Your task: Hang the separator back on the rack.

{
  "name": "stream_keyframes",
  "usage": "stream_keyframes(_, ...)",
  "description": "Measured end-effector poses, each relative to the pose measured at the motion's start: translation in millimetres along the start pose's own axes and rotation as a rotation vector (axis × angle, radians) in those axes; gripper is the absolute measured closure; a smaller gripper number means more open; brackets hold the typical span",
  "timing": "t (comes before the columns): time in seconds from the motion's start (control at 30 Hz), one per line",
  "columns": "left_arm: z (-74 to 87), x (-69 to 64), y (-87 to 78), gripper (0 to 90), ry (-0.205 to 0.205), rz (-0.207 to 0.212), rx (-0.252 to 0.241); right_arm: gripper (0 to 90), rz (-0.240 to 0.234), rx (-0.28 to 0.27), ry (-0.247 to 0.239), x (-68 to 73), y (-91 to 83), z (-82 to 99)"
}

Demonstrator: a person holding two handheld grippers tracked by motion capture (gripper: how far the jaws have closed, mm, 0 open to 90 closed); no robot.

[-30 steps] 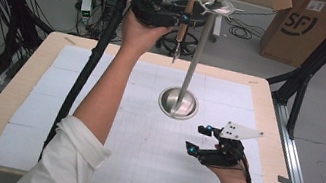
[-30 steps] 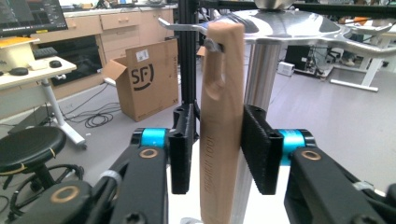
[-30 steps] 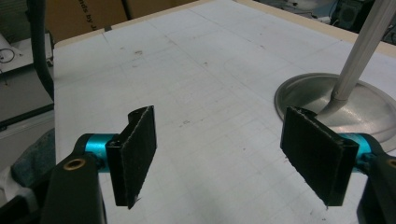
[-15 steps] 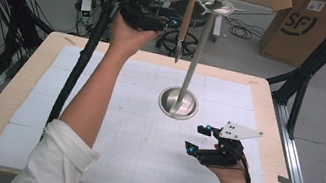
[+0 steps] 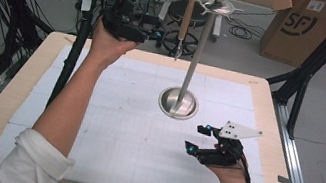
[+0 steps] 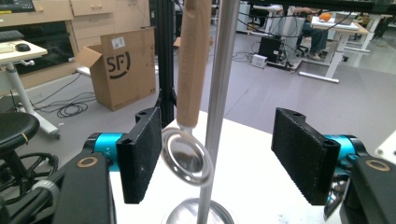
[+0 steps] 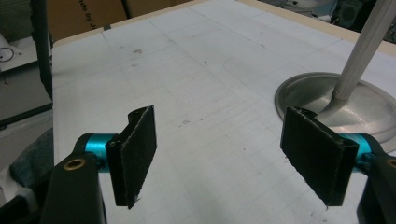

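Hanging by its wooden handle from a hook atop the steel stand (image 5: 197,52), the strainer spoon (image 5: 184,24) dangles free, apparently just let go. Left gripper (image 5: 154,26), jaws apart and just been opening, sits beside the stand; the spoon's ring (image 6: 187,156) lies between its pads, nearer one, unpressed. Right gripper (image 5: 197,139) idles near the stand's base, jaws apart, empty.

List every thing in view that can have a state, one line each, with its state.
Left gripper: open, jaws have just been opening, off the utensil.
Right gripper: open, nothing between its jaws, low over the table.
Utensil: hanging from the stand's top, wooden handle up, metal ring end down.
Stand: upright on the table, pole on a round base.
Cardboard box: flaps open.
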State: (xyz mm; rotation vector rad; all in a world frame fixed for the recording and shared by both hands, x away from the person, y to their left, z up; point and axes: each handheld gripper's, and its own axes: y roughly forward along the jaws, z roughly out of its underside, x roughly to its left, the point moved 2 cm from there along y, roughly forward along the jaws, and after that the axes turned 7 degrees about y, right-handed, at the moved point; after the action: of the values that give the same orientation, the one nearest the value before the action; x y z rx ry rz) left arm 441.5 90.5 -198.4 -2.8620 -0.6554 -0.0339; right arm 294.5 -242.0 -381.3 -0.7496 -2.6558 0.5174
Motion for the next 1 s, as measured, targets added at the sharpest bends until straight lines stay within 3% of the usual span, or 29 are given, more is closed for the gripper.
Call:
stream_keyframes(0.2,10.4,-8.3,-11.4,30.5,0.001,0.019,0.006,26.0,0.001,-0.003,0.001,-1.5,-0.6,-1.0)
stream_keyframes(0.37,27.2,-13.4,-21.0,21.2,0.010,0.026,0.033,26.0,0.005,0.001,-0.003,-2.9,0.2,-1.0)
stream_keyframes(0.63,51.4,-19.3,-38.6,15.6,-0.016,0.072,0.006,26.1,0.017,-0.008,0.005,-6.2,-2.8,-0.6)
stream_keyframes(0.83,64.1,-32.4,-47.2,13.3,0.001,0.110,0.016,26.1,0.017,-0.005,0.011,-6.7,-3.4,-0.2)
stream_keyframes(1.0,74.4,-38.6,-52.9,11.3,-0.012,0.129,0.004,26.1,0.016,-0.010,0.008,-7.9,-4.2,-0.4)
